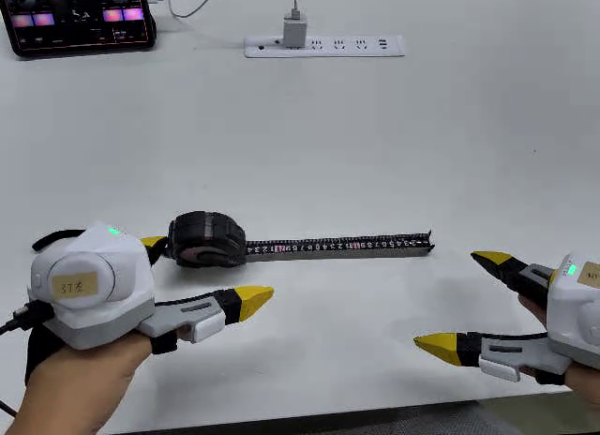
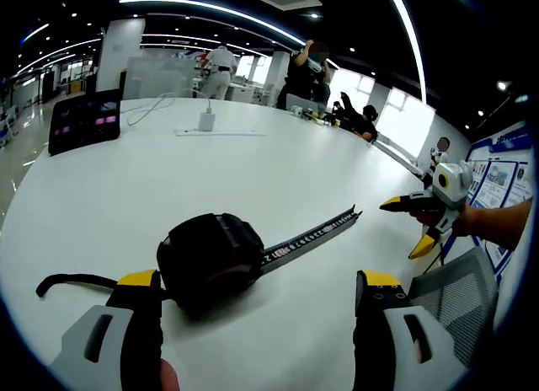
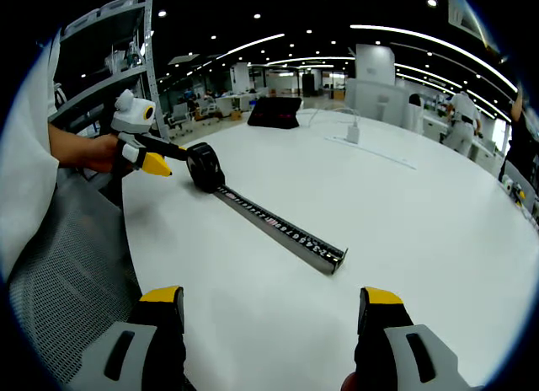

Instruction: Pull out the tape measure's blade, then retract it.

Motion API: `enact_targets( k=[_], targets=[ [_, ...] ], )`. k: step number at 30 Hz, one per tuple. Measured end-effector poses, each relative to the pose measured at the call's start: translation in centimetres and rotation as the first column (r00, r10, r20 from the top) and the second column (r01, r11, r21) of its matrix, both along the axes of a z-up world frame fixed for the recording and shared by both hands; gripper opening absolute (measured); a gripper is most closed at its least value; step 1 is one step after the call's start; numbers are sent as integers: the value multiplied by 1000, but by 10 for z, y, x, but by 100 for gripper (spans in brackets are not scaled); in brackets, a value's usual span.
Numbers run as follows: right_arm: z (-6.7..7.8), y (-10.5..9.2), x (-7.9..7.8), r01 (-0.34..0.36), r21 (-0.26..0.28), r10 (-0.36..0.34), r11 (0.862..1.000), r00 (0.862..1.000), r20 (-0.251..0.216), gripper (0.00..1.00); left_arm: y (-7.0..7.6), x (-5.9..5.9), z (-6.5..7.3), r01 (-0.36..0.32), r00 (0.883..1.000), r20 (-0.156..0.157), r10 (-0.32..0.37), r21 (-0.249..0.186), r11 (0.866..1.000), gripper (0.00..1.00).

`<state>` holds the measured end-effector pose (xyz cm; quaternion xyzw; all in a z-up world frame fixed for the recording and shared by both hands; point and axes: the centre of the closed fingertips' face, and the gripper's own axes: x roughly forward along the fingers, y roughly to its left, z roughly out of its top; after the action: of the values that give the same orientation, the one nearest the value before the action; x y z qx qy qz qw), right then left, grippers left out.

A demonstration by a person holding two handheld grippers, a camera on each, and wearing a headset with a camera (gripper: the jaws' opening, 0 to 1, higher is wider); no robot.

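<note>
Our left claw [image 1: 206,267] stood wide open, with the tape measure's case [image 1: 206,238] lying between its jaws but not clamped. The blade [image 1: 347,245] lay drawn out flat on the desk [image 1: 328,126]. Its hook end [image 1: 429,240] was ahead of our right claw [image 1: 450,300], which gaped empty a little apart. With the case loose, we judged that a retracting blade could whip back and skid the case out from between the left claw's jaws.

Yellow sticker [image 1: 73,287] on left gripper [image 1: 211,266], lower left: "37", third character unclear. Blade [image 1: 342,245] numerals illegible.
</note>
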<state>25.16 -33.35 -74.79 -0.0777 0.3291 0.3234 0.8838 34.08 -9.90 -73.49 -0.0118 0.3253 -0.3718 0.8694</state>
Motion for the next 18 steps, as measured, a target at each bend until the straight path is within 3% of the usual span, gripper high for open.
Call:
enact_targets(
  k=[3,5,10,18],
  targets=[
    [-1,0,0,-2,4,2,1000,1000,-2,82,0,1,-2,-15,1000,7,15,11,1000,92],
    [-1,0,1,-4,6,4,1000,1000,-5,81,-1,3,0,-40,999,0,40,-8,999,92],
    [0,0,4,-24,10,24,1000,1000,-9,71,2,6,-1,-73,997,5,73,0,997,88],
    [-2,-4,15,-64,-18,64,998,998,-6,63,-1,12,-3,-144,990,-13,144,5,990,86]
  ],
)
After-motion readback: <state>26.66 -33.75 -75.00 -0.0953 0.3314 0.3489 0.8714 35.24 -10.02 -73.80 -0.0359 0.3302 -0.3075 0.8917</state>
